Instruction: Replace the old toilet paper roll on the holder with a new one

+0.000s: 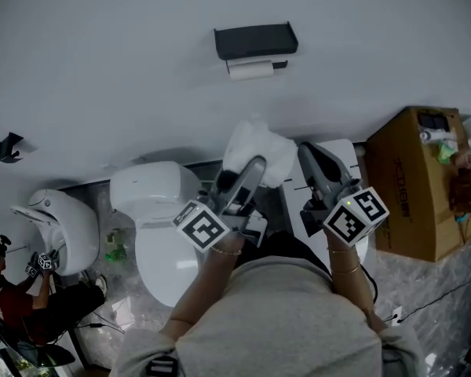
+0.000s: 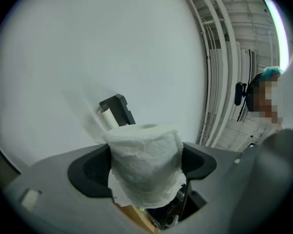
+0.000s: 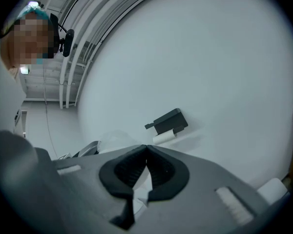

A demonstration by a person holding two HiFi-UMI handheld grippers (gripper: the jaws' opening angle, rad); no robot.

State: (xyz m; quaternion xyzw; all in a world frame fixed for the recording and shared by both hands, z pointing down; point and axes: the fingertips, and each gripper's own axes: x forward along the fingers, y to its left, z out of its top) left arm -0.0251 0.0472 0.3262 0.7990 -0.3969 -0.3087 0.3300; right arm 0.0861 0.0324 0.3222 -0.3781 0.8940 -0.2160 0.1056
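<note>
A dark wall holder [image 1: 255, 42] carries the thin old roll [image 1: 250, 70] under its shelf, high on the white wall. My left gripper [image 1: 255, 166] is shut on a full white toilet paper roll [image 1: 259, 149], held upright below the holder. In the left gripper view the new roll [image 2: 145, 167] fills the jaws, with the holder [image 2: 118, 108] and old roll [image 2: 108, 119] behind it. My right gripper [image 1: 310, 154] sits just right of the new roll, shut and empty. The right gripper view shows its tips [image 3: 146, 147] touching, the holder [image 3: 169, 121] and old roll [image 3: 164, 137] beyond.
A white toilet [image 1: 158, 226] stands below left, a second white fixture [image 1: 59, 226] further left. A cardboard box [image 1: 417, 183] sits at the right against the wall. Another person [image 1: 23, 297] with grippers crouches at bottom left. A white surface [image 1: 347, 163] lies under my right gripper.
</note>
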